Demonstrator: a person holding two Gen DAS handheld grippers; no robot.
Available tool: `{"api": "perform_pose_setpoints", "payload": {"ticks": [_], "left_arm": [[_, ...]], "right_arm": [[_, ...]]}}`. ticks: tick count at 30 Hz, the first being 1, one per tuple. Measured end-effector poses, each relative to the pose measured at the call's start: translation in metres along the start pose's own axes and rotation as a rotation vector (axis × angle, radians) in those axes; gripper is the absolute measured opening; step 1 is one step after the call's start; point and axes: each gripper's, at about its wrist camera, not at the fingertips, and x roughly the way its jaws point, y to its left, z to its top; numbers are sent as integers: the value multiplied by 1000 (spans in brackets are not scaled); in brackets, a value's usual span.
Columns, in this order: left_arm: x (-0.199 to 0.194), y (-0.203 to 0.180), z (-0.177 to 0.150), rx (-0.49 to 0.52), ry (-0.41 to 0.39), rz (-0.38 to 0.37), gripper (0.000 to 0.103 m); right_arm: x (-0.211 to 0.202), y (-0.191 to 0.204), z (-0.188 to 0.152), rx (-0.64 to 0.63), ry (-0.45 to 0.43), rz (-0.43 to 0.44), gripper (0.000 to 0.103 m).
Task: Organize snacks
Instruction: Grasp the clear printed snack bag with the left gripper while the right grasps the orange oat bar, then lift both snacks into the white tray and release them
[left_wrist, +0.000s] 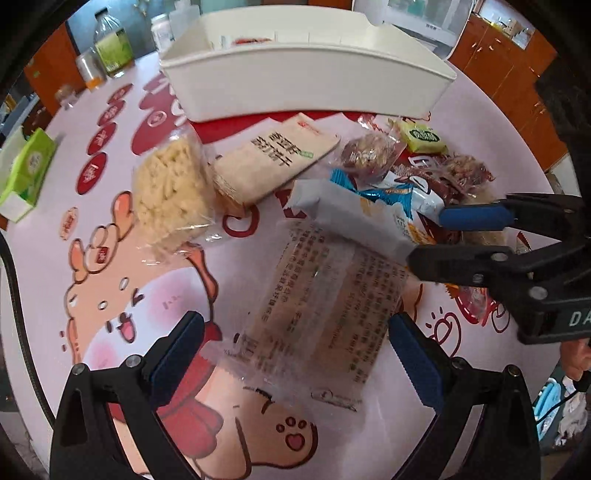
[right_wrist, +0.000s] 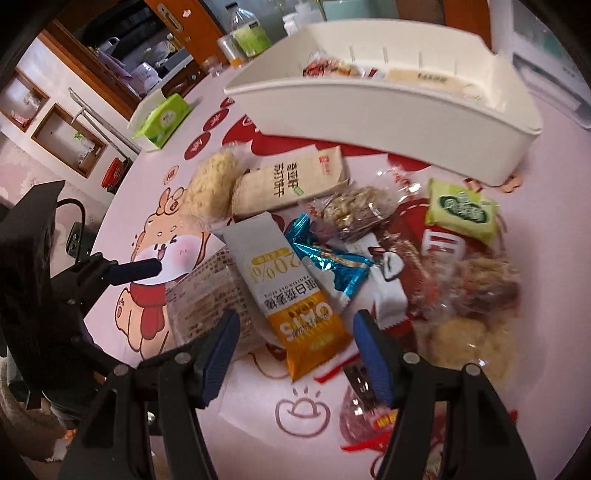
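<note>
The bar (right_wrist: 295, 295) below my right gripper (right_wrist: 295, 350) reads "OATS" on its orange end and "20%" on its white end; it lies on the snack heap (right_wrist: 406, 258) in the middle of the table (right_wrist: 258, 402), in front of the white bin (right_wrist: 388, 122). My right jaws stand apart either side of that orange end, holding nothing. My left gripper (left_wrist: 295, 358) is spread wide and empty over a clear packet (left_wrist: 321, 295) printed with small text I cannot read.

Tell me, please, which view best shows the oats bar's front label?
The right wrist view: the oats bar lies label-up and unblocked there. The left wrist view shows only its pale end, foreshortened and partly behind the right hand-held gripper.
</note>
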Motion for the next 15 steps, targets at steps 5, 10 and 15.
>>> {"api": "perform_pose_setpoints", "payload": {"ticks": [5,10,15], "left_arm": [[12,7,5,-10,27,-70,100],[21,13,7,-16,47,-123,100],[25,9,9,0,65,-142,98]], "right_arm": [[26,-6,9,35,58,84,64],[36,-20,16,135,78,203,62],[34,-20,17,144,87,242,47]]}}
